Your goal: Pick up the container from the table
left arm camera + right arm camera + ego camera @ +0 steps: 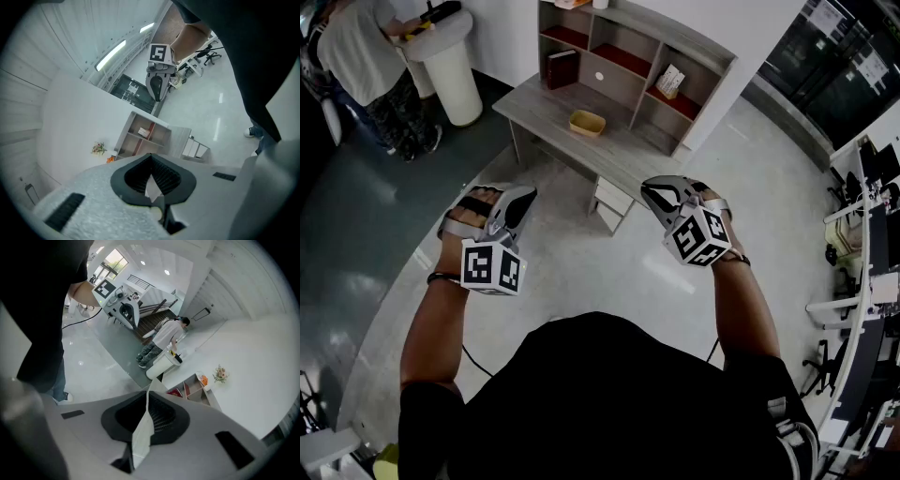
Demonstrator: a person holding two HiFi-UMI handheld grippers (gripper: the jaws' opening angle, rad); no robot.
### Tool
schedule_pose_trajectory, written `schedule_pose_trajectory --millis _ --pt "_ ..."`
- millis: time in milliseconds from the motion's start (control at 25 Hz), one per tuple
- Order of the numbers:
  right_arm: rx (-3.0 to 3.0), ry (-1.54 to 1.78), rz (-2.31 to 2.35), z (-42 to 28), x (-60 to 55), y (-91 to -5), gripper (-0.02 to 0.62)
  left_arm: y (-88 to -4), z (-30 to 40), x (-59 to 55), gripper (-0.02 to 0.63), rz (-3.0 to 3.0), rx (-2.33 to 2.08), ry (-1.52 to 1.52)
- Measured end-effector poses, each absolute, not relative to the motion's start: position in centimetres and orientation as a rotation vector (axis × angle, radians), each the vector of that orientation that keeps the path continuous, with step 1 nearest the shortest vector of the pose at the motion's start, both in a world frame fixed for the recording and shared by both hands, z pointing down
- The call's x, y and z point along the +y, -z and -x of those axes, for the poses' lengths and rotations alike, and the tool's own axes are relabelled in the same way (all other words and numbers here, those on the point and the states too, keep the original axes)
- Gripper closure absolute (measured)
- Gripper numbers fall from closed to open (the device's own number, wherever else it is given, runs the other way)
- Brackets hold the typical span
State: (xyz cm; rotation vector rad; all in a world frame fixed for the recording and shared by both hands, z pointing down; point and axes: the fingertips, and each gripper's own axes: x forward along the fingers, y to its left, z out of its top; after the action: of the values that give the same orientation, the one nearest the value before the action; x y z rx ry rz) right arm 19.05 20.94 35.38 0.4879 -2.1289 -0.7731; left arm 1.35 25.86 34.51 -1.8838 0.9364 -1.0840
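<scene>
The yellow container (587,123) sits on the desk (542,105), upper middle of the frame — well ahead, midway between the left tool (517,202) and right tool (660,195), both pinched closed on nothing.

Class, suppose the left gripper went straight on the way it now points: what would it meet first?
Probably the grey desk, about its top by the shelf unit; nothing stands between, though depth is unclear.
</scene>
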Motion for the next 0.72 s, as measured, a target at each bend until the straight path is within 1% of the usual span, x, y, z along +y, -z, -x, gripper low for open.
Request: schedule_pose_trajectory --millis 720 --pt "-2.089 0.73 -0.508 -14.4 20.9 -36.6 0.577 -35.1 2.8 24.9 0.591 1.925 0.899 1.055"
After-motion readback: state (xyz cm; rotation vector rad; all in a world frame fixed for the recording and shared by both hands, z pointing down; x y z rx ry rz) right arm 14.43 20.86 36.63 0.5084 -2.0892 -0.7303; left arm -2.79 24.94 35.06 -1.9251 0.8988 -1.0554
